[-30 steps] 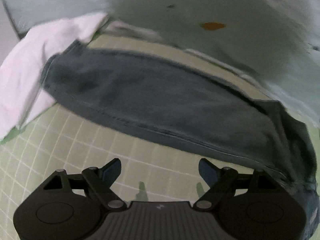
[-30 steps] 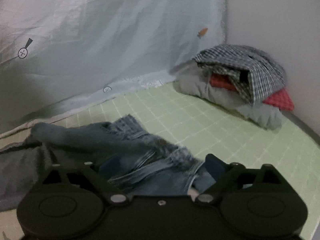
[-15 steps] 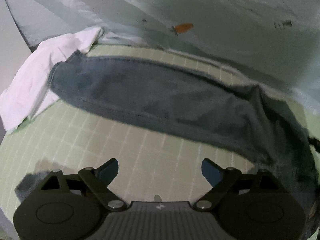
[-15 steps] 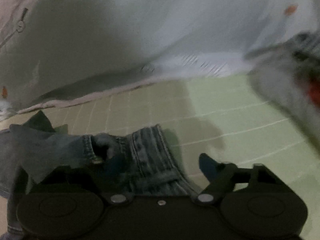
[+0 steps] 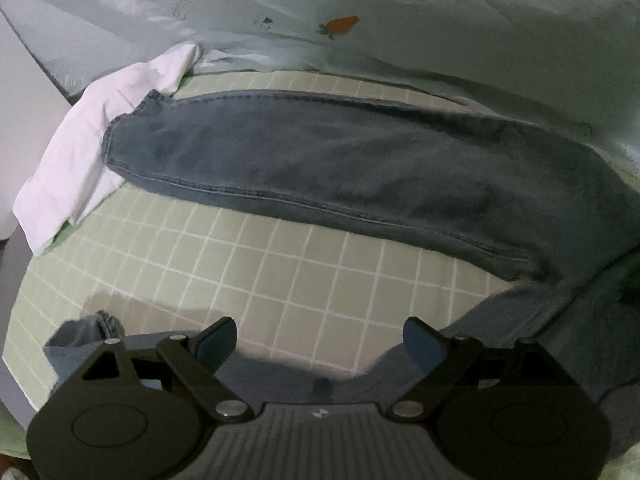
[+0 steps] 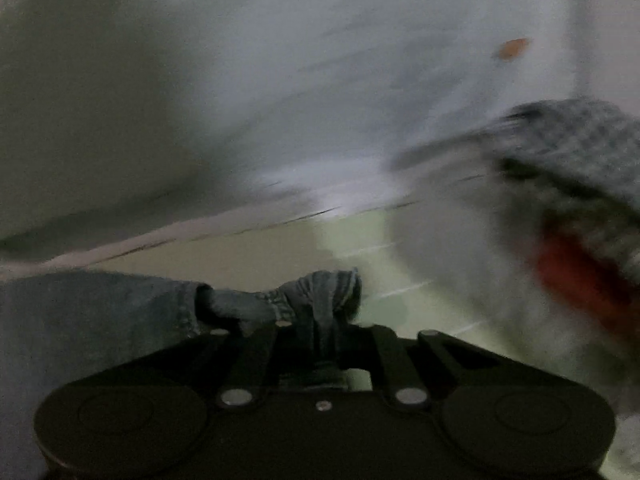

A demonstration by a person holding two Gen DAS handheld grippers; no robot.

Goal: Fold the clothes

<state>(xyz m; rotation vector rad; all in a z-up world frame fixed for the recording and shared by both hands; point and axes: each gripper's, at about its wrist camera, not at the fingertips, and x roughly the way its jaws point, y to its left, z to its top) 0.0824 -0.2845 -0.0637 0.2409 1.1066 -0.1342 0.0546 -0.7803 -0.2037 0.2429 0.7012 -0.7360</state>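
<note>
Dark blue denim jeans [image 5: 340, 168]: spread across green checked mat [image 5: 280, 276]. Heavy, limp, not fragile; best gripped at hem or waistband. Left hand-held gripper [image 5: 320, 340] apart, empty; right hand-held gripper [image 6: 320, 332] clamped on bunched denim.

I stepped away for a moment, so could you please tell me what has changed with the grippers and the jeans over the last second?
The right gripper, open a second ago, has shut on the bunched waistband of the jeans. The left gripper is still open and empty above the green checked sheet; its view pulled back, showing more of the spread jeans leg. The white garment stayed beside the leg's hem.
</note>
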